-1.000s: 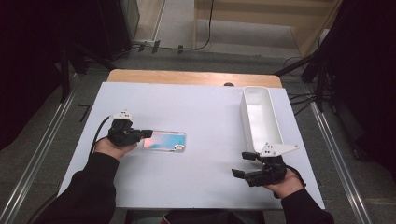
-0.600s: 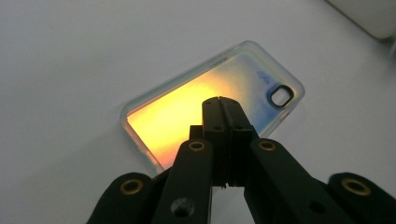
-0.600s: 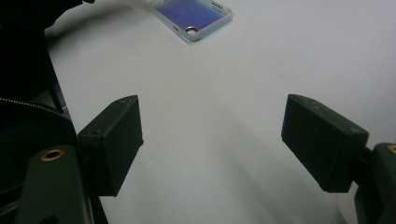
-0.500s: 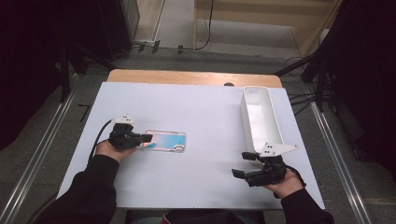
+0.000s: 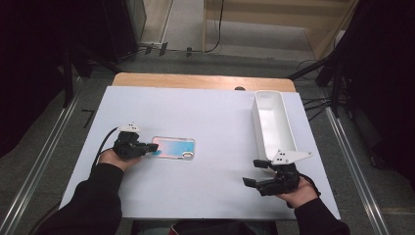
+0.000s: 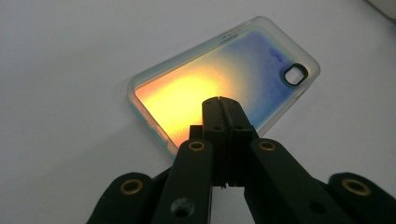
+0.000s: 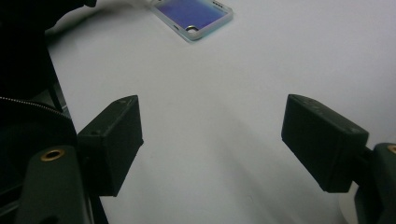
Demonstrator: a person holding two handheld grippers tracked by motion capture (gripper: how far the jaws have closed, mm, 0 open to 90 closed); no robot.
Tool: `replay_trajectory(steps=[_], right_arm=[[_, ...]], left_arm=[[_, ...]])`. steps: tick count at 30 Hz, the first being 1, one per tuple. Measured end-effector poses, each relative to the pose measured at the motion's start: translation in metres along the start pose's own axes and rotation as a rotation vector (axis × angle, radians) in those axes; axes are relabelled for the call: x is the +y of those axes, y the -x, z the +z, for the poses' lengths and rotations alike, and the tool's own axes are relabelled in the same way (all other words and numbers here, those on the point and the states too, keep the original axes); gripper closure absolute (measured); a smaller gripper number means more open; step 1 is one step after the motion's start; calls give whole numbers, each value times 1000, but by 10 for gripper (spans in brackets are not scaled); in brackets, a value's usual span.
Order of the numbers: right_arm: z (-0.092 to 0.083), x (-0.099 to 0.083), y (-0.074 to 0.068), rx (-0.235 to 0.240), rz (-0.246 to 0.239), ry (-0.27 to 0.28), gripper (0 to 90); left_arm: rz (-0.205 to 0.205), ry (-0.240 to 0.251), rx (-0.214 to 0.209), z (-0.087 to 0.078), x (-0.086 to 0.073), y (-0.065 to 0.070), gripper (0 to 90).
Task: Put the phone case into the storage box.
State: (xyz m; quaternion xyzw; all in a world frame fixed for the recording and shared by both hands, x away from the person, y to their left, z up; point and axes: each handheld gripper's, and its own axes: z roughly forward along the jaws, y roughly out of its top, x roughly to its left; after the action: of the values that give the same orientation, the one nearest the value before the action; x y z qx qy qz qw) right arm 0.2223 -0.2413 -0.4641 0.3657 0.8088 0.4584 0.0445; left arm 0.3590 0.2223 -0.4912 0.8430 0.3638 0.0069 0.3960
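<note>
While the white tabletop (image 5: 210, 117) carries a long white plastic bin (image 5: 272, 122) along its right edge, the iridescent clear-rimmed phone case (image 5: 173, 147) lies flat left of centre; the left gripper (image 6: 221, 103) presses closed jaws onto its near end, and the right gripper (image 7: 212, 144) gapes empty near the front right corner.

The high view sits up above the person's side of the white table (image 5: 215, 117), looking forward and down – it takes in the whole tabletop plus the floor beyond. The left gripper view rides low on the left gripper (image 6: 221, 108), looking along its closed-together jaws, super close to the phone case (image 6: 224, 88) lying flat. The right gripper view looks along the right gripper (image 7: 212, 144), jaws spread wide, across bare tabletop toward that same case far off at its top edge. So all three views share the case – the high view has it left of center.
</note>
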Motion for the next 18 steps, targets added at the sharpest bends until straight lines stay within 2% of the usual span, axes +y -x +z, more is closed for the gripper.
replay_trajectory(steps=[12, 18], right_arm=[[1, 0, 0, -3, -3, -4, 191], [2, 1, 1, -4, -3, -12, 191]], left_arm=[[19, -44, 22, 4, -3, 2, 889], [28, -51, 18, 5, -4, 4, 889]])
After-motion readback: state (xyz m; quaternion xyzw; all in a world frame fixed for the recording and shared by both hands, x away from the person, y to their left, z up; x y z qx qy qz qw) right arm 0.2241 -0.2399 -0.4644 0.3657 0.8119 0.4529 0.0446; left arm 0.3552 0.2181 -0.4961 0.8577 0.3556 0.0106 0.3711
